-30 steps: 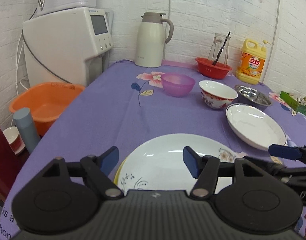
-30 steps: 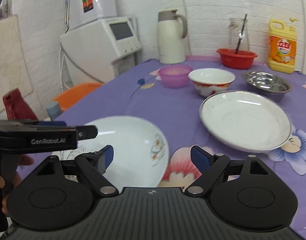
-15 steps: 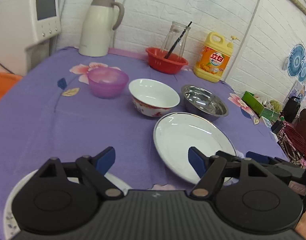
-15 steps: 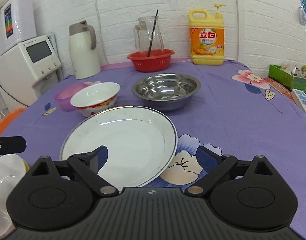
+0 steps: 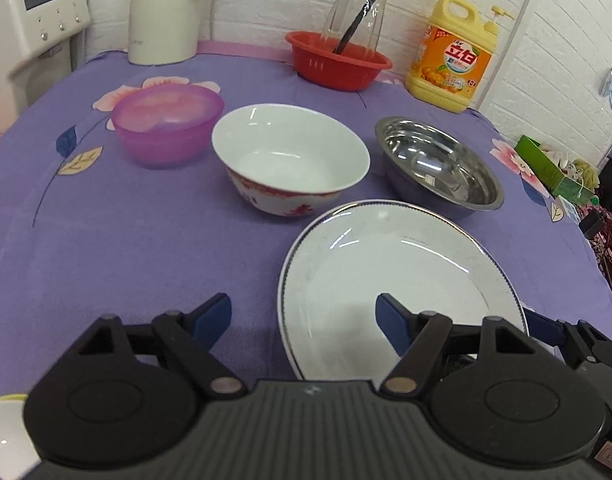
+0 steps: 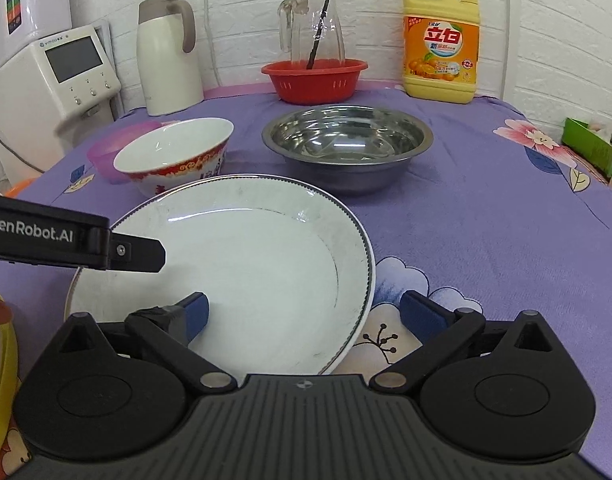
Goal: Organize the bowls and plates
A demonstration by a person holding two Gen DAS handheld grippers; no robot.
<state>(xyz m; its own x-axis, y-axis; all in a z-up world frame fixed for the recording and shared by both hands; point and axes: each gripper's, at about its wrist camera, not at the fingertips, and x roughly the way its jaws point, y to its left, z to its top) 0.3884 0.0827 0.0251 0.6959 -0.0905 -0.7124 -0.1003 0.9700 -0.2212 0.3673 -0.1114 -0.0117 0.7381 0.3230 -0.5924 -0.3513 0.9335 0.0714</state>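
the white plate (image 6: 242, 264) lay flat on the purple cloth (image 5: 126, 248), right under both tools, and that was what the next move seemed to hang on. the right gripper (image 6: 304, 316) stood over the plate's near edge, its left pad above the glazed well and its right pad beyond the rim, over the cloth, so the rim ran between its wide-apart jaws. nothing was in its hold, and the pads looked clear of the plate, though i could not be sure from that angle. the left gripper (image 5: 304, 320) came at the same plate from the other side, its right pad over the well and its left pad over bare cloth; its jaws too stood well apart and gripped nothing. being round, the plate offered no long axis, only a thin raised rim to bite. by my reckoning the right hand sat a little squarer to it.

the plate was smooth, shallow glazed ceramic with a fine dark band at the edge. behind it, just beside its far rim, stood a deep ceramic bowl (image 5: 290, 160) with a red pattern, likely slick and heavy. to its right sat a thin, shiny steel bowl (image 5: 437, 168), to its left a translucent pink plastic bowl (image 5: 168, 130), surely the lightest. another pale plate (image 5: 2, 436) showed at the left corner.
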